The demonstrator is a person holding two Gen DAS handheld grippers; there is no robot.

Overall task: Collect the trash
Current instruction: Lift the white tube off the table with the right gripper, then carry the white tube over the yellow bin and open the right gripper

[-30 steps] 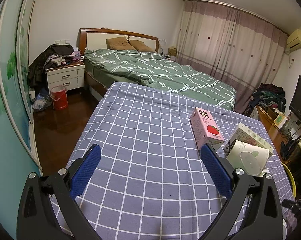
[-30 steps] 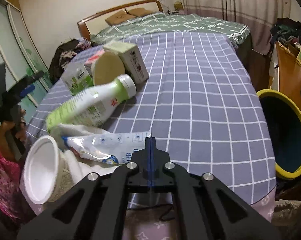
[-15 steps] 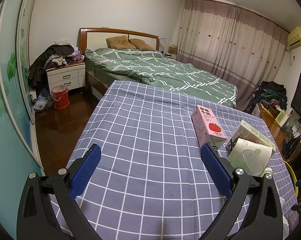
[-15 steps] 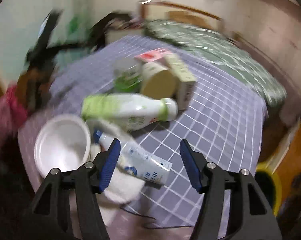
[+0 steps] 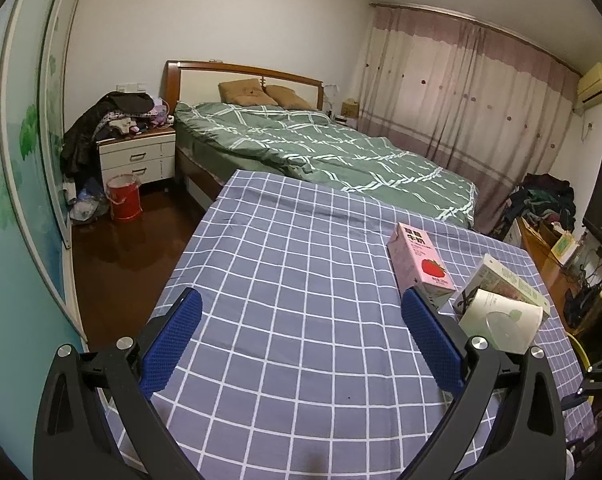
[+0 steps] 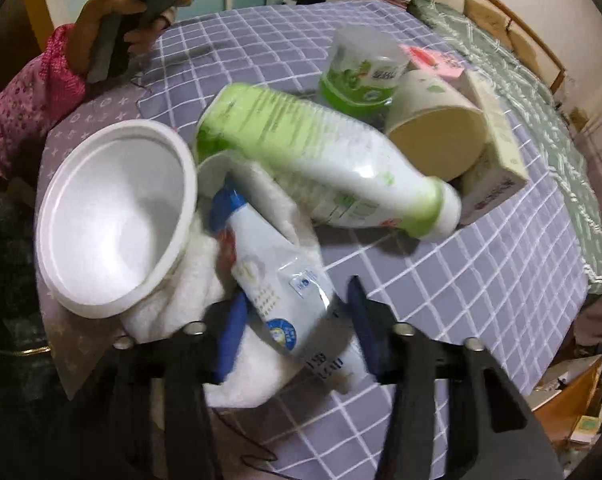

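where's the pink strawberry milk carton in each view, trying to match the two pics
Left wrist view: the pink strawberry milk carton lies right of centre on the checked cloth, just beyond the right finger of the left hand-held gripper.
Right wrist view: only a pink corner shows at upper right, behind the paper cup.
Shared landmark: that paper cup, beside the carton in both views.

Ahead of the left tongs we see a checked tablecloth (image 5: 301, 300) running away from us toward a bed with a green quilt (image 5: 321, 148). Off to the left of the tongs stands a white nightstand (image 5: 137, 158) piled with clothes, a red bucket (image 5: 123, 196) just below it. Far right hang pink curtains (image 5: 461, 100).
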